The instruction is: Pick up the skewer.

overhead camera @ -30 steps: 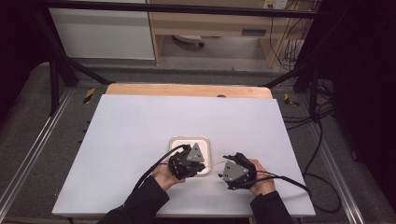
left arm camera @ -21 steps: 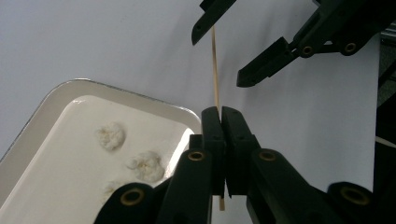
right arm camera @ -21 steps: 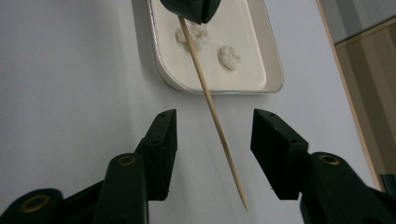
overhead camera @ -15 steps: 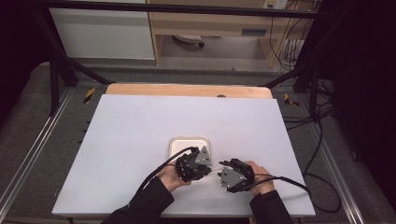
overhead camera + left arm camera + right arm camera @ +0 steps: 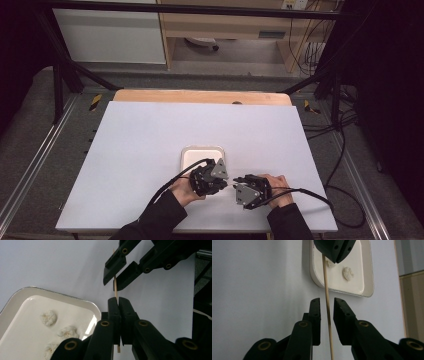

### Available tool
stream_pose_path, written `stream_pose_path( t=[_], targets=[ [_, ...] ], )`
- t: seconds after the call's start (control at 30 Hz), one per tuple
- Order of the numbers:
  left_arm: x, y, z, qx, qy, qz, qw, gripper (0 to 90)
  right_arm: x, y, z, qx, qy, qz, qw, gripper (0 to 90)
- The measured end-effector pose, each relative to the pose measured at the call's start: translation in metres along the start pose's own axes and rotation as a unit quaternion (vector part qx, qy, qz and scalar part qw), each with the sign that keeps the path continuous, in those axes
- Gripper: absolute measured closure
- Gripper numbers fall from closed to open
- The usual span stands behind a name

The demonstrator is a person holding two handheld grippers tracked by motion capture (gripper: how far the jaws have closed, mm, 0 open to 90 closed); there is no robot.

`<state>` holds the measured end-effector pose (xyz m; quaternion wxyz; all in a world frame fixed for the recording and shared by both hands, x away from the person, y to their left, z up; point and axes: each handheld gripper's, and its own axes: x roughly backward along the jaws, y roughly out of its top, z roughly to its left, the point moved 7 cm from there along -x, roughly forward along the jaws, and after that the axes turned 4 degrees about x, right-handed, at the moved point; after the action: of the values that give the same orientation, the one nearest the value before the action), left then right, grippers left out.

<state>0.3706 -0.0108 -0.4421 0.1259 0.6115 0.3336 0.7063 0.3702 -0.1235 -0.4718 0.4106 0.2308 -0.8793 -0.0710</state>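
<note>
Holding a thin wooden skewer (image 5: 115, 287), the left claw (image 5: 118, 305) is fully closed on it, near the person's edge of the white table (image 5: 140, 150). The stick comes out between its pads and runs toward the right claw (image 5: 326, 305). That claw has just been closing: its two pads now stand on either side of the skewer with a narrow gap, and they do not seem to press on it yet. In the left gripper view the right claw's jaws are also around the far part of the stick.

A little farther, just behind the left hand (image 5: 184, 190), lies the cream tray (image 5: 186, 159). Several pale soft lumps (image 5: 48, 317), maybe dough or rice balls, rest on it, and none is on the skewer.

I judge the work is at an early stage: the skewer is picked up, and the second claw is taking hold of it. Putting the lumps on the stick is not yet done.

Compared with one second ago, the left hand has come off the tray, a little toward the right hand (image 5: 276, 186), so both claws now meet over the bare table. The tray itself has not moved.
</note>
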Motion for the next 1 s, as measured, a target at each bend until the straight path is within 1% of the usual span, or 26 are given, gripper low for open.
stream_pose_path(
  t=[0.07, 0.1, 0.2, 0.23, 0.27, 0.3, 0.33, 0.37, 0.5, 0.67, 0.7, 0.73, 0.83, 0.9, 0.93, 0.97, 1.0],
  targets=[
    [0.0, 0.0, 0.0, 0.0, 0.0, 0.0, 1.0, 88.8, 0.0, 0.0, 0.001, 0.001, 0.004, -0.002, 1.0, 79.0],
    [0.0, -0.001, 0.0, -0.001, 0.0, 0.001, 1.0, 88.8, 0.0, 0.0, 0.002, -0.002, 0.007, -0.001, 1.0, 79.7],
    [0.0, -0.002, 0.0, -0.002, -0.001, 0.004, 1.0, 88.8, -0.001, -0.001, 0.001, 0.01, 0.004, -0.001, 0.9999, 82.3],
    [0.0, -0.002, 0.0, -0.002, -0.001, 0.004, 1.0, 88.7, 0.0, -0.001, 0.001, 0.011, 0.006, 0.001, 0.9999, 83.7],
    [0.0, -0.002, 0.0, -0.002, -0.001, 0.005, 1.0, 88.8, 0.0, -0.001, 0.002, 0.006, 0.007, 0.001, 1.0, 84.7],
    [0.0, -0.002, 0.0, -0.003, -0.001, 0.005, 1.0, 88.8, 0.0, -0.001, 0.001, 0.014, 0.007, 0.001, 0.9999, 86.5],
    [0.001, -0.002, 0.0, -0.002, -0.001, 0.005, 1.0, 88.8, 0.0, -0.001, 0.002, 0.014, 0.009, 0.0, 0.9999, 87.1],
    [0.001, -0.002, 0.001, -0.001, -0.003, 0.004, 1.0, 88.8, 0.0, -0.001, 0.002, 0.014, 0.009, 0.0, 0.9999, 87.4],
    [0.001, -0.002, 0.001, 0.001, -0.005, 0.004, 1.0, 88.7, 0.0, -0.002, 0.002, 0.03, 0.008, 0.002, 0.9995, 88.2],
    [0.001, -0.002, 0.003, 0.012, -0.01, 0.0, 0.9999, 87.7, 0.002, -0.002, 0.001, 0.034, 0.006, 0.005, 0.9994, 88.5],
    [0.002, -0.002, 0.004, 0.013, -0.007, 0.002, 0.9999, 86.2, 0.002, -0.002, 0.0, 0.036, 0.005, 0.007, 0.9993, 88.6],
    [0.002, -0.002, 0.005, 0.016, -0.005, 0.005, 0.9999, 82.8, 0.002, -0.004, 0.001, 0.035, 0.007, 0.014, 0.9993, 88.6],
    [0.002, -0.005, 0.009, 0.024, -0.001, 0.021, 0.9995, 76.3, 0.001, -0.006, 0.002, 0.038, 0.008, 0.027, 0.9989, 88.6],
    [0.001, -0.008, 0.01, 0.025, -0.003, 0.039, 0.9989, 74.0, 0.001, -0.007, 0.001, 0.041, 0.008, 0.032, 0.9986, 88.6],
    [-0.001, -0.01, 0.01, 0.031, -0.004, 0.045, 0.9985, 73.3, 0.0, -0.007, 0.001, 0.041, 0.008, 0.032, 0.9986, 88.6],
    [-0.002, -0.011, 0.011, 0.028, -0.003, 0.057, 0.998, 72.7, 0.0, -0.006, 0.001, 0.043, 0.009, 0.034, 0.9985, 88.6],
    [-0.004, -0.012, 0.011, 0.028, -0.003, 0.063, 0.9976, 72.7, -0.001, -0.007, 0.001, 0.048, 0.009, 0.037, 0.9981, 88.6]
  ],
)
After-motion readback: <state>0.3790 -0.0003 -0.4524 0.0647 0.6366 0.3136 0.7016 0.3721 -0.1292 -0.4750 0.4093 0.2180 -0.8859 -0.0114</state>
